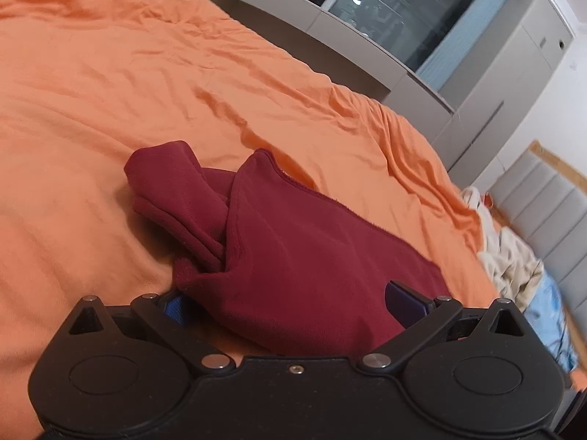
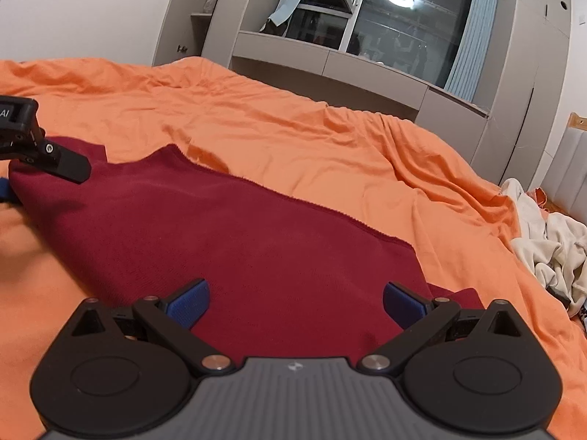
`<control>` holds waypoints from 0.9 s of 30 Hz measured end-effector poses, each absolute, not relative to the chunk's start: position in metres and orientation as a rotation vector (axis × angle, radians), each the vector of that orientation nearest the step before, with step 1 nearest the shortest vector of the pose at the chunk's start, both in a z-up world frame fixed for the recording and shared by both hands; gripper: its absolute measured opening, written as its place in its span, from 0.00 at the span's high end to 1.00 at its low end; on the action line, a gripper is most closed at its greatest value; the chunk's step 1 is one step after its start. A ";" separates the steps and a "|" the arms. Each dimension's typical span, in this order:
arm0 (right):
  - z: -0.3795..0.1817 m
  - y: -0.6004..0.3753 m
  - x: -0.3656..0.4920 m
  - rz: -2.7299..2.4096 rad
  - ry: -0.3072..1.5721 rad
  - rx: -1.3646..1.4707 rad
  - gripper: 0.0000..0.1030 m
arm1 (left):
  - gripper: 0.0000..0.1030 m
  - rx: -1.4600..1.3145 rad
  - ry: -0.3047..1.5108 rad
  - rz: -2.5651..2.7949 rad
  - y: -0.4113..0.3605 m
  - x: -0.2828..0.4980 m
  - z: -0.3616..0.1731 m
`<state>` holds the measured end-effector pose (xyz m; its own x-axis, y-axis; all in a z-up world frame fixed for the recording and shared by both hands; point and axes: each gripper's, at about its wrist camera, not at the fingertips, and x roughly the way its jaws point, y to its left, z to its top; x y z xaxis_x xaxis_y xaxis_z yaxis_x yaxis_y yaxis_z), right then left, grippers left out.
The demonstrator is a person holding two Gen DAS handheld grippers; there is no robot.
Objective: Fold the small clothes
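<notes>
A dark red garment (image 1: 301, 256) lies on the orange bed sheet (image 1: 110, 91), with a rumpled sleeve (image 1: 172, 190) bunched at its left. My left gripper (image 1: 290, 304) is open, its blue pads either side of the garment's near edge; the cloth drapes over the left pad. In the right wrist view the garment (image 2: 238, 234) spreads flat. My right gripper (image 2: 297, 302) is open over its near edge. The left gripper (image 2: 55, 157) shows at the far left, over the garment's left end.
A pile of cream and white clothes (image 2: 550, 245) lies at the bed's right edge, also in the left wrist view (image 1: 513, 256). Grey cabinets and a dark window (image 2: 385, 25) stand behind the bed. A padded headboard (image 1: 543, 212) is at right.
</notes>
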<state>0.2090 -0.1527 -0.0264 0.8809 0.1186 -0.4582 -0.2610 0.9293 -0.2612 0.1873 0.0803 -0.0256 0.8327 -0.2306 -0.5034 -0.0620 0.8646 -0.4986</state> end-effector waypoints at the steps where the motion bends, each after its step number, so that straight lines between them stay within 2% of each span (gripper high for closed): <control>1: -0.026 -0.153 0.208 0.199 0.446 -0.324 0.00 | 0.01 -0.516 0.584 -0.092 0.079 0.187 -0.026; 8: -0.021 -0.146 0.201 0.209 0.389 -0.343 0.00 | 0.01 -0.514 0.565 -0.083 0.078 0.184 -0.028; 15: -0.032 -0.136 0.206 0.210 0.427 -0.406 0.00 | 0.01 -0.683 0.491 -0.057 0.096 0.178 -0.032; 22: -0.035 -0.131 0.202 0.194 0.403 -0.450 0.00 | 0.03 -0.632 0.482 -0.032 0.087 0.178 -0.031; 23: -0.036 -0.130 0.201 0.192 0.400 -0.455 0.00 | 0.03 -0.635 0.478 -0.029 0.087 0.178 -0.031; 27: -0.037 -0.129 0.201 0.188 0.394 -0.465 0.00 | 0.17 -0.662 0.459 0.020 0.092 0.175 -0.032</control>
